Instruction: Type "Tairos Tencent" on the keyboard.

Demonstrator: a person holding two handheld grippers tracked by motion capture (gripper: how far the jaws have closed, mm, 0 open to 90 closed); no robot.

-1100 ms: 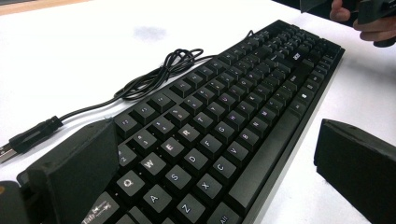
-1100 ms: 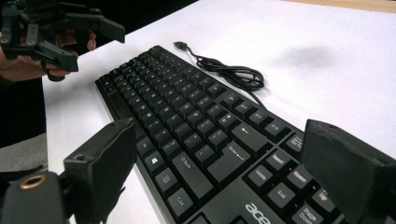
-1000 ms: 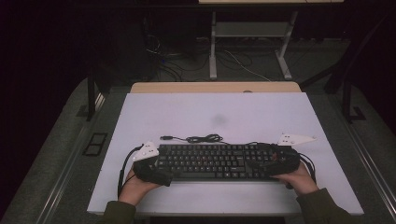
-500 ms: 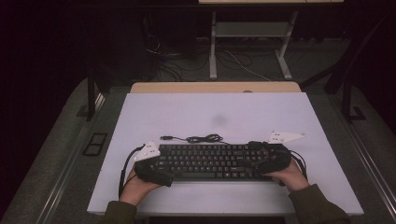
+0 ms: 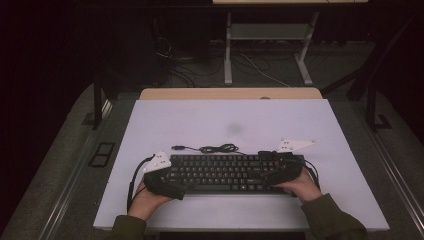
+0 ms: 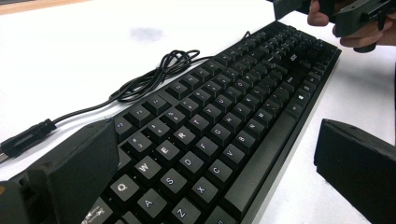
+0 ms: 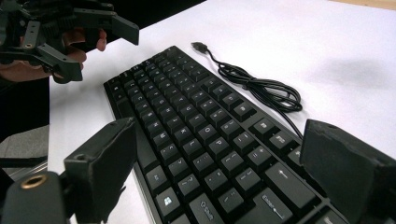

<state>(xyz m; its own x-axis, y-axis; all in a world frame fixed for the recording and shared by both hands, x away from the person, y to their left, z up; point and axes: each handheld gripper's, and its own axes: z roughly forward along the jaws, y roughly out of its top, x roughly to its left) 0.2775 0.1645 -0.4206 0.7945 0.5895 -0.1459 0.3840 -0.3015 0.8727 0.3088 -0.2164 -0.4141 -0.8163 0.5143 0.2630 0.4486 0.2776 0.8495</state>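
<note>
Keyboard: black full-size keyboard (image 5: pixel 230 173) lying flat on the near half of the bench, long side running left to right, pretty much centred between the two hands.

Cable: its black cable (image 5: pixel 216 148) sits bunched in a loose coil just beyond the far edge of the keyboard, with the USB plug (image 5: pixel 177 147) pointing off to the left, resting on the bench.

Left gripper: the left gripper (image 5: pixel 167 181) is at the keyboard's left end. In the left gripper view the jaws are spread wide, one on the far side by the number row, the other out past the near edge over the bare bench, so the keyboard's end sits between them.

Right gripper: the right gripper (image 5: pixel 280 172) is at the right end, same deal, jaws spread with the keyboard's right end between them in its own view. Can't really tell whether either jaw is actually touching the keyboard body, the angle's too low.

Hands: left hand (image 5: pixel 145 197) and right hand (image 5: pixel 300 186) come in from the near edge, each wrapped round its gripper.

Bench: white bench (image 5: pixel 200 125), far half bare apart from a faint grey smudge (image 5: pixel 234 128) near the middle.

Background: dark floor and a metal frame (image 5: pixel 265 45) beyond the far edge.
</note>
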